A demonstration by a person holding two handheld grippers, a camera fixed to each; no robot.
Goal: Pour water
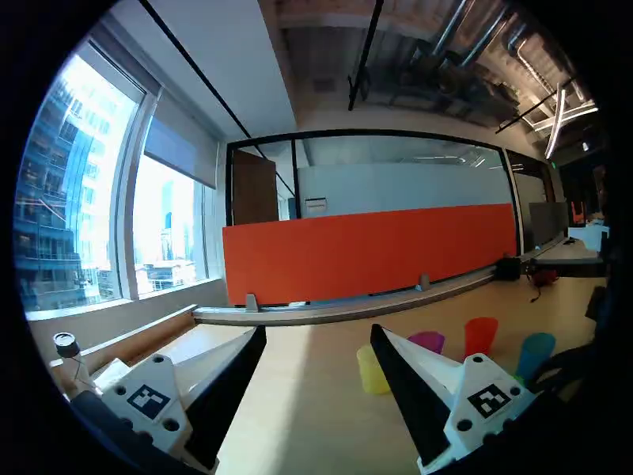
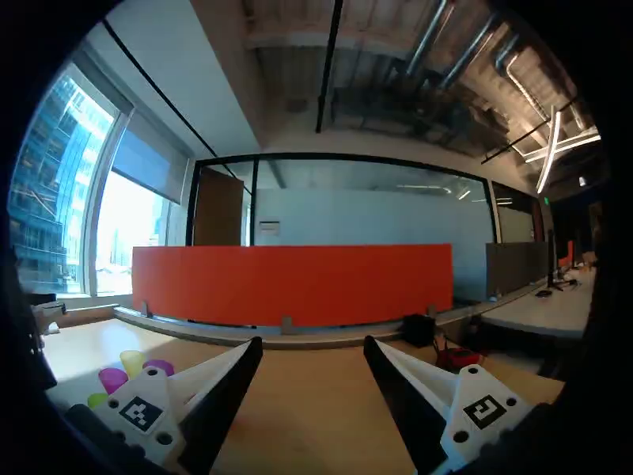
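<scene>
Several coloured plastic cups stand on the wooden table: in the left gripper view a yellow cup (image 1: 370,370), a purple cup (image 1: 428,341), a red cup (image 1: 480,336) and a teal cup (image 1: 536,354), partly hidden behind the right-hand finger. My left gripper (image 1: 316,331) is open, with nothing between its fingers, and the cups lie ahead and to its right. In the right gripper view a magenta cup (image 2: 112,378), a yellow cup (image 2: 132,362), a purple cup (image 2: 159,366) and a green cup (image 2: 96,400) sit far left. My right gripper (image 2: 312,342) is open and holds nothing.
An orange partition (image 1: 372,249) runs along the table's far edge (image 2: 293,281). Big windows (image 1: 75,190) line the left wall. A black box (image 2: 417,328) and a red cable (image 2: 452,358) lie by the partition. Bare tabletop (image 2: 316,412) stretches ahead.
</scene>
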